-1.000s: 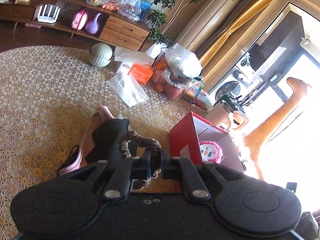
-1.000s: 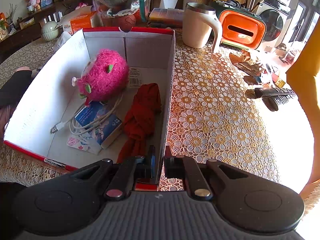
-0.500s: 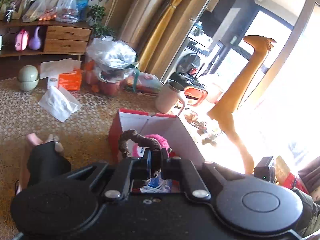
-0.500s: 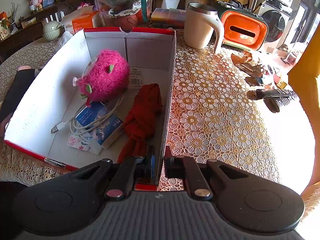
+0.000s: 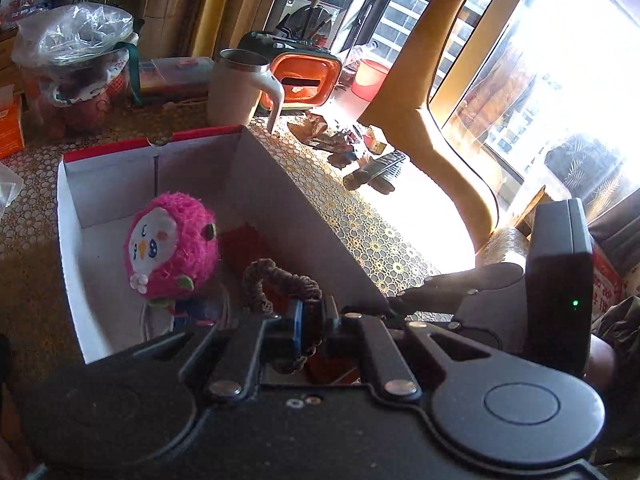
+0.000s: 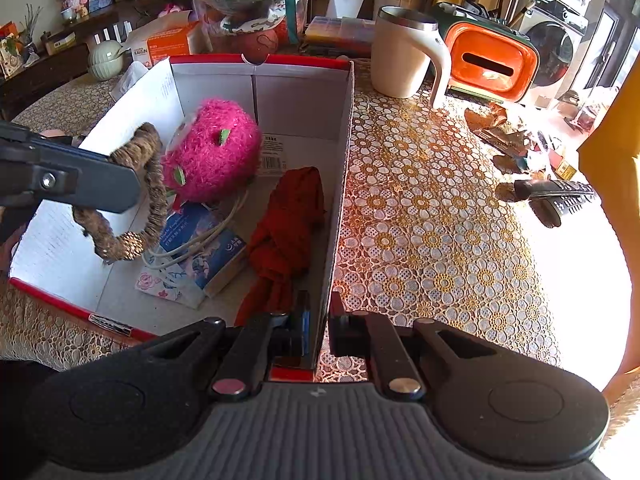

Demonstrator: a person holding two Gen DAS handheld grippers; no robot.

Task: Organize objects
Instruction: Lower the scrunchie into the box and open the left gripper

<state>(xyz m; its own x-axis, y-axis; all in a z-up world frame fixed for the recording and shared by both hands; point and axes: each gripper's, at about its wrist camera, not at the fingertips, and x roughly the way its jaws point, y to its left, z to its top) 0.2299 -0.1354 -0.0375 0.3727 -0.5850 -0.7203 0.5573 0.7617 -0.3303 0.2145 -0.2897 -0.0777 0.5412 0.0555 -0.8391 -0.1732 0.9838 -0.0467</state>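
A white cardboard box with a red rim [image 6: 340, 152] [image 5: 280, 200] stands on the lace tablecloth. Inside lie a pink plush toy [image 6: 216, 152] [image 5: 172, 248], a red cloth [image 6: 288, 232], and a blue packet with a white cable [image 6: 208, 248]. My left gripper [image 5: 314, 320] is shut on a brown braided hair ring [image 5: 280, 276] and hangs over the box's near left part. In the right wrist view the ring [image 6: 152, 184] dangles from one of its fingers [image 6: 92, 184]. My right gripper [image 6: 320, 328] is shut on the box's right wall at the near corner.
Beyond the box stand a cream mug [image 6: 404, 56], an orange holder [image 6: 492, 64], a plastic bag of fruit [image 6: 248, 8] and an orange carton [image 6: 164, 44]. Two remotes [image 6: 560, 196] and scraps lie to the right in strong sunlight.
My left gripper has swung from the table left of the box to above the box's inside, carrying the hair ring and rolling as it went. The right gripper and the box have stayed still.
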